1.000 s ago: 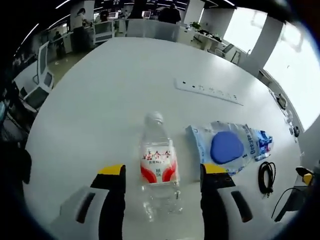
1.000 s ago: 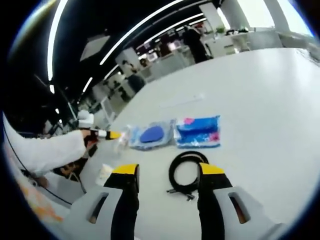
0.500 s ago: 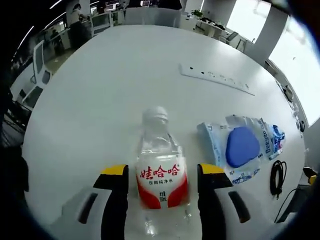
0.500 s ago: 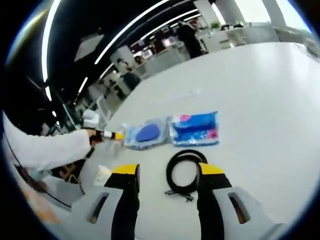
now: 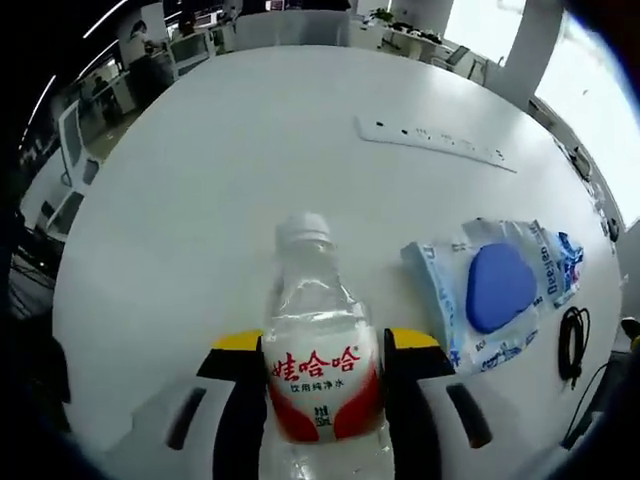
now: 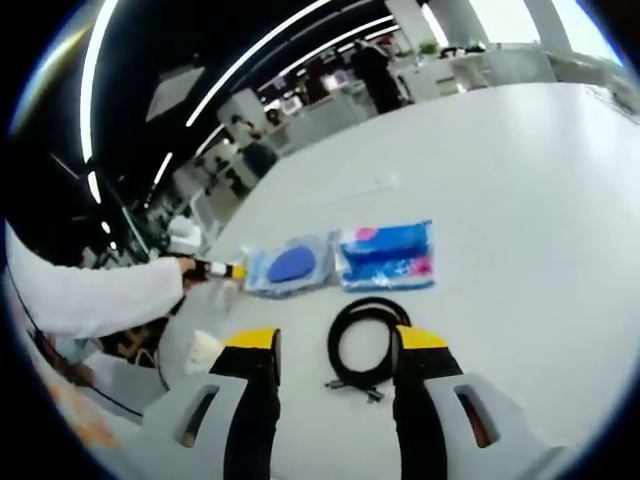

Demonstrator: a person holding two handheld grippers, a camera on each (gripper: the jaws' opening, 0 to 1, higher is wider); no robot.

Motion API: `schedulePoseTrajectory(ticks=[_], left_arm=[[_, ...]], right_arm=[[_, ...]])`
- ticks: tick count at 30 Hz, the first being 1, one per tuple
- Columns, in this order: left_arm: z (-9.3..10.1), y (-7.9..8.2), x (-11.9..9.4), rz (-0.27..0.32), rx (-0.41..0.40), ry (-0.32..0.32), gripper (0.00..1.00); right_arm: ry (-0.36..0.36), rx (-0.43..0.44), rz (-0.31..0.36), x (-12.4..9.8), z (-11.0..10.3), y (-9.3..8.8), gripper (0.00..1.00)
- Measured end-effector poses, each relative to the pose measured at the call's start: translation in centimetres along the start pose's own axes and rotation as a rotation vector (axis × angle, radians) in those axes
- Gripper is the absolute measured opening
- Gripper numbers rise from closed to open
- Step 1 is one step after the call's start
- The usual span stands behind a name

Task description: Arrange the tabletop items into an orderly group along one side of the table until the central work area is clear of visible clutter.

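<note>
A clear water bottle (image 5: 318,350) with a white cap and a red-and-white label stands on the white table (image 5: 200,200). My left gripper (image 5: 325,342) is shut on it, its yellow-tipped jaws pressing both sides of the label. To its right lies a clear packet holding a blue pad (image 5: 497,290). In the right gripper view, my right gripper (image 6: 337,342) is open, low over a coiled black cable (image 6: 365,345) that lies between its jaws. Beyond the cable lie a blue-and-pink packet (image 6: 388,257) and the clear blue-pad packet (image 6: 290,268). The left gripper (image 6: 215,268) shows beside that packet.
A long white power strip (image 5: 435,143) lies across the far part of the table. The black cable (image 5: 573,345) lies near the right edge. A white sleeve (image 6: 90,295) reaches in from the left. A small white object (image 6: 203,350) sits by the table's near edge. Office desks stand behind.
The left gripper has moved forward around the bottle and its jaws have narrowed until they touch it. The right gripper has stayed open over the cable, barely shifting.
</note>
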State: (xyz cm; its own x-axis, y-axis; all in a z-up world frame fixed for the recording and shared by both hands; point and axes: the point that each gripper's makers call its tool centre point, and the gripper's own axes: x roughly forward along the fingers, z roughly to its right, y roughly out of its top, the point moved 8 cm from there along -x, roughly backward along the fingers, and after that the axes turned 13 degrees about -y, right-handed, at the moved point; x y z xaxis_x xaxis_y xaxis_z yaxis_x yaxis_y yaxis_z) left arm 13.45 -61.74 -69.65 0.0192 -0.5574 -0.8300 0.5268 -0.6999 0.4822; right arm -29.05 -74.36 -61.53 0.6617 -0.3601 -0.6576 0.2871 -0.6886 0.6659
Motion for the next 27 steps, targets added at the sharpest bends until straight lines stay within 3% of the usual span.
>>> schedulePoseTrajectory(ticks=[8, 11, 19, 24, 27], left_arm=[[0.1, -0.3, -1.6, 0.025, -0.019, -0.018, 0.4], [-0.1, 0.3, -2.9, 0.103, -0.051, -0.029, 0.39], [-1.1, 1.4, -7.1, 0.228, 0.004, 0.014, 0.38], [-1.9, 2.6, -9.5, 0.373, 0.041, 0.027, 0.4], [-2.4, 3.0, -10.1, 0.396, 0.049, 0.038, 0.39]], right_arm=[[0.003, 0.01, 0.013, -0.1, 0.0, 0.2, 0.42], [0.007, 0.009, 0.014, -0.2, -0.1, 0.1, 0.42], [0.02, 0.005, 0.031, -0.6, -0.3, 0.1, 0.42], [0.022, 0.003, 0.04, -0.7, -0.3, 0.0, 0.42], [0.02, 0.005, 0.04, -0.8, -0.2, -0.1, 0.42]])
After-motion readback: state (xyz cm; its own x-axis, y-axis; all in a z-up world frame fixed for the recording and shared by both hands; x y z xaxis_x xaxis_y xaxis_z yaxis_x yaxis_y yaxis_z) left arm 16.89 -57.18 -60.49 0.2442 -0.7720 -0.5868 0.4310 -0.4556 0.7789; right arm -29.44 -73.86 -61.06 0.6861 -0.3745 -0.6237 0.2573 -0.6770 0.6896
